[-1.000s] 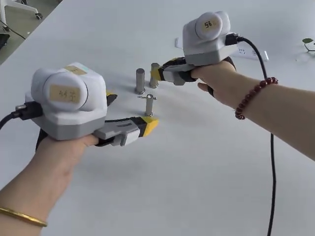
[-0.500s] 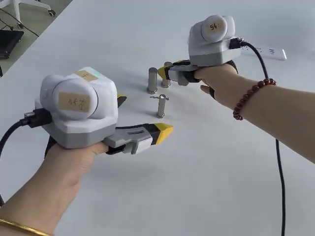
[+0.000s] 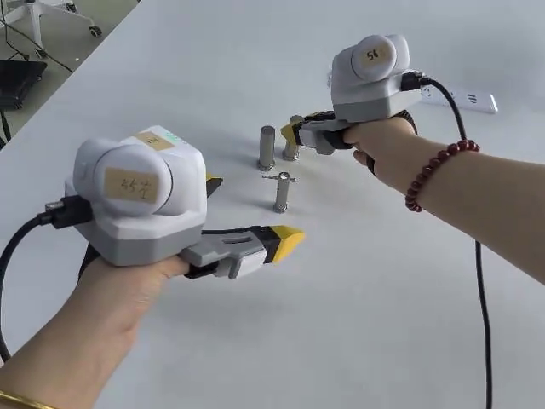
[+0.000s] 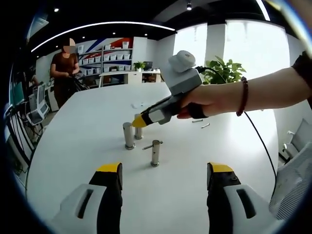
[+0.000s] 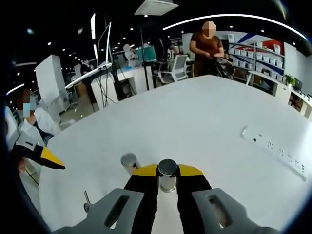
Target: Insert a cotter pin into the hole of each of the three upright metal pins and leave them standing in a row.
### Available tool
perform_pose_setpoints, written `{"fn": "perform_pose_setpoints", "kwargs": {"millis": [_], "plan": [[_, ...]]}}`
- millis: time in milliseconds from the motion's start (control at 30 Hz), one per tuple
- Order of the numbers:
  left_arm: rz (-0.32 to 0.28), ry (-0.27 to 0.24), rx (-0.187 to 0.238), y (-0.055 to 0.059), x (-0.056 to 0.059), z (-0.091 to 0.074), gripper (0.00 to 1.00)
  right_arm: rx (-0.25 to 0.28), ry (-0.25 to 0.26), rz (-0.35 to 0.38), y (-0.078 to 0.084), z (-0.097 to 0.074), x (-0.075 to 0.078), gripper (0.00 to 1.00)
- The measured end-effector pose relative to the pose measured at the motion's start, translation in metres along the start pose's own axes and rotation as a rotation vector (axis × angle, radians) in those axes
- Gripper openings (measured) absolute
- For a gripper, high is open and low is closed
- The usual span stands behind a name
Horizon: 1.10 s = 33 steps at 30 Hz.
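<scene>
At upper centre of the head view, the right tongs (image 3: 294, 135) are closed on one upright metal pin (image 5: 167, 174), which stands on the white surface (image 3: 383, 281). A bare second pin (image 3: 267, 147) stands just left of it. A third pin (image 3: 281, 198), carrying a cotter pin (image 3: 278, 177), stands below them. At lower left, the left tongs (image 3: 251, 209) are wide open and empty, held level and pointing right. The right forearm reaches in from the right edge.
</scene>
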<state>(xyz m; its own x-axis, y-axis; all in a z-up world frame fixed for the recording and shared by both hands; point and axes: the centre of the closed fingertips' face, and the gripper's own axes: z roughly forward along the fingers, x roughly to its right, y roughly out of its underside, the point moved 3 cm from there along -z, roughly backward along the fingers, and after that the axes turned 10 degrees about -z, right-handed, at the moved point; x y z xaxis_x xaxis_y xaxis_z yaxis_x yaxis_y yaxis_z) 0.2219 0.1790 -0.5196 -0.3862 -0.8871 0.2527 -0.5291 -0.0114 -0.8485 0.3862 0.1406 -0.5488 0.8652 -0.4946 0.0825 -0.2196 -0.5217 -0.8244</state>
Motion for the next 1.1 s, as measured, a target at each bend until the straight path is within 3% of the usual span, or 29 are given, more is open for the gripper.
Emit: {"fn": "perform_pose_setpoints", "kwargs": {"millis": [133,333,667,833,1100], "plan": [[0.009,-0.001,-0.002,0.000,0.000,-0.002,0.70,-0.021,-0.018,-0.043,0.003,-0.007,-0.006,0.08],[0.018,0.001,0.007,-0.004,0.003,-0.006,0.70,-0.016,-0.048,-0.042,0.006,-0.021,-0.009,0.08],[0.028,0.013,0.013,-0.009,0.015,-0.009,0.70,-0.011,-0.101,-0.072,0.019,-0.052,-0.010,0.08],[0.043,0.019,0.012,-0.010,0.022,-0.012,0.70,-0.024,-0.142,-0.131,0.029,-0.072,-0.022,0.08],[0.060,0.020,0.017,-0.010,0.028,-0.017,0.69,-0.035,-0.192,-0.164,0.046,-0.099,-0.039,0.08]]}}
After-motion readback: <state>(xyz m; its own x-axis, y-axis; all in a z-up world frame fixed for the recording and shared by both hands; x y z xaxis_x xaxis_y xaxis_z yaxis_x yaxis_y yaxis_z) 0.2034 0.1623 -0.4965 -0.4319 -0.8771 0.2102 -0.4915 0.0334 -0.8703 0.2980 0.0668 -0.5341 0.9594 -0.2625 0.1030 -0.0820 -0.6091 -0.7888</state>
